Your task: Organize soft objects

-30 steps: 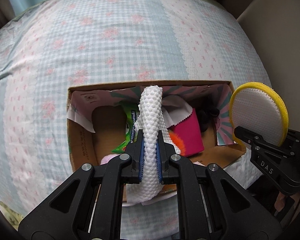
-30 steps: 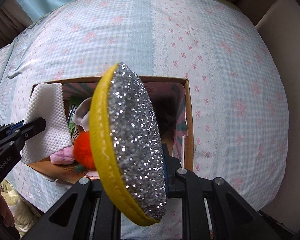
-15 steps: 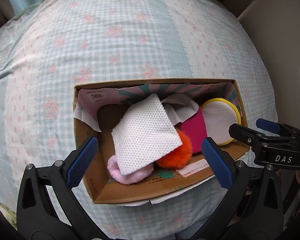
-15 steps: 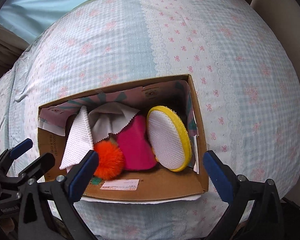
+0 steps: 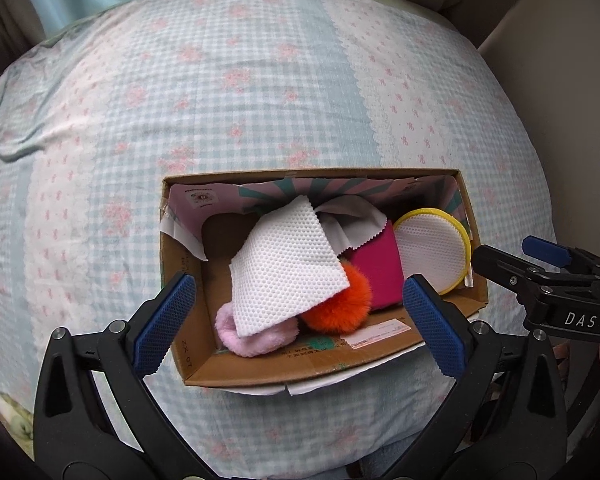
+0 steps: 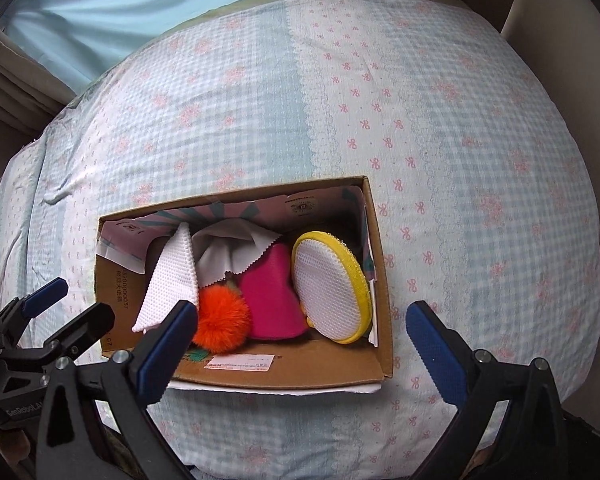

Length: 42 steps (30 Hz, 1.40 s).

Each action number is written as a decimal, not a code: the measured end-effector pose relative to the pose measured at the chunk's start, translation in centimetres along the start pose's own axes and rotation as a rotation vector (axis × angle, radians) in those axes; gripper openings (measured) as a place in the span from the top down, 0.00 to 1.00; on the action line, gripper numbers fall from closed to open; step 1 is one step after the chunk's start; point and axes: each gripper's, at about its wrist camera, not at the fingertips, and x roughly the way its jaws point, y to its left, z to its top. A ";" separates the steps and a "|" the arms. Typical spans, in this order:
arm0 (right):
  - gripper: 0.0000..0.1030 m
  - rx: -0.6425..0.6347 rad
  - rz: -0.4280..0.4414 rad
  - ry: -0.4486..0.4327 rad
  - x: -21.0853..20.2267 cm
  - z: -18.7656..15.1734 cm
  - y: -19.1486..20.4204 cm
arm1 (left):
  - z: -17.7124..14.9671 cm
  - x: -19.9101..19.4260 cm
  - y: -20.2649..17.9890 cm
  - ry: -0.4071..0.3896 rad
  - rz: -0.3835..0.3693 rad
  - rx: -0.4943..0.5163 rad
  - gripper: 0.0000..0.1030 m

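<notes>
Cardboard box (image 5: 196,364) w/ waffle-weave cloth (image 5: 284,272), fuzzy orange pompom (image 5: 340,304), round mesh pad (image 5: 432,256).

A bed (image 6: 440,128) under a blue-checked sheet (image 5: 180,92) (pink flowers and bows) fills the room. A pale blue curtain (image 6: 140,12) hangs behind; a beige wall (image 5: 560,120) stands alongside.

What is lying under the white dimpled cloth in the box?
Under the white dimpled cloth: a pink fluffy scrunchie and part of an orange pompom. Anything deeper in the cardboard box is covered.
</notes>
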 end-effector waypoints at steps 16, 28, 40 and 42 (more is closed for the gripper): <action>0.00 -0.121 -0.039 -0.415 -24.0 -0.7 -4.5 | -0.1 -21.9 -9.9 -0.459 0.111 0.013 0.00; 0.00 -0.119 -0.060 -0.604 -31.7 -3.9 -7.5 | -2.4 -30.2 -16.0 -0.669 0.134 0.039 0.00; 0.00 -0.131 -0.079 -0.661 -32.6 -5.0 -8.1 | -3.7 -31.0 -17.2 -0.696 0.144 0.035 0.00; 0.00 -0.129 -0.076 -0.663 -32.6 -5.1 -8.2 | -3.8 -31.1 -17.3 -0.696 0.147 0.037 0.00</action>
